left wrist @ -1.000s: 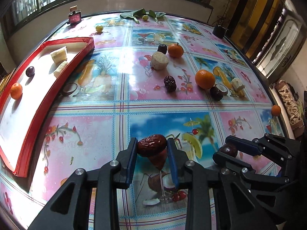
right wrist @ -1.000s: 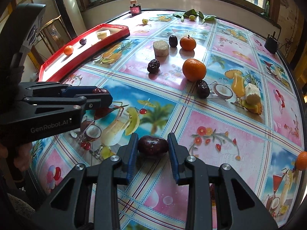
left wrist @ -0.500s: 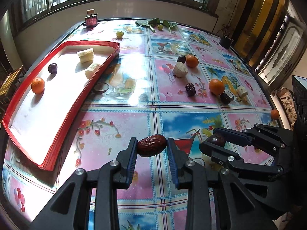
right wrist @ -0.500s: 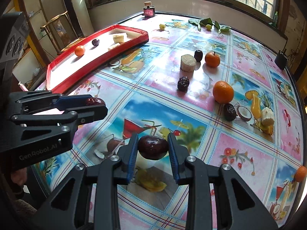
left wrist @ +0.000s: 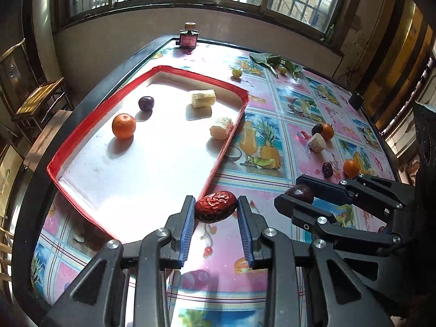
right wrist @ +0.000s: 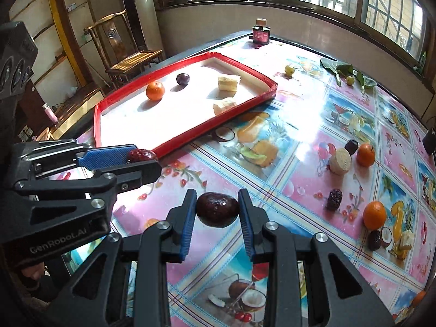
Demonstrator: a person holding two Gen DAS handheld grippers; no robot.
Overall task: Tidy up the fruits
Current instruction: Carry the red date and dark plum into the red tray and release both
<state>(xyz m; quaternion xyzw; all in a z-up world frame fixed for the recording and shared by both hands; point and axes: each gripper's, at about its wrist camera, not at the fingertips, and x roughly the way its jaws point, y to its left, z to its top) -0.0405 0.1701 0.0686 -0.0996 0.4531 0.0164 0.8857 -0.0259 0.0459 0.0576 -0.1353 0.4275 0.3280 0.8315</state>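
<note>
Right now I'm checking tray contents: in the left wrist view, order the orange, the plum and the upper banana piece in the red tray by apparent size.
1. orange
2. upper banana piece, roughly similar to the orange, unsure
3. plum, farther back

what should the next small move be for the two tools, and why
Probably carry both over the red tray rim. The left tool grips a red date just outside its near edge; the right tool holds a dark plum above the tablecloth.

Red-rimmed white tray [left wrist: 230, 143]; tablecloth [right wrist: 272, 169] of pink and blue fruit-print squares.
</note>
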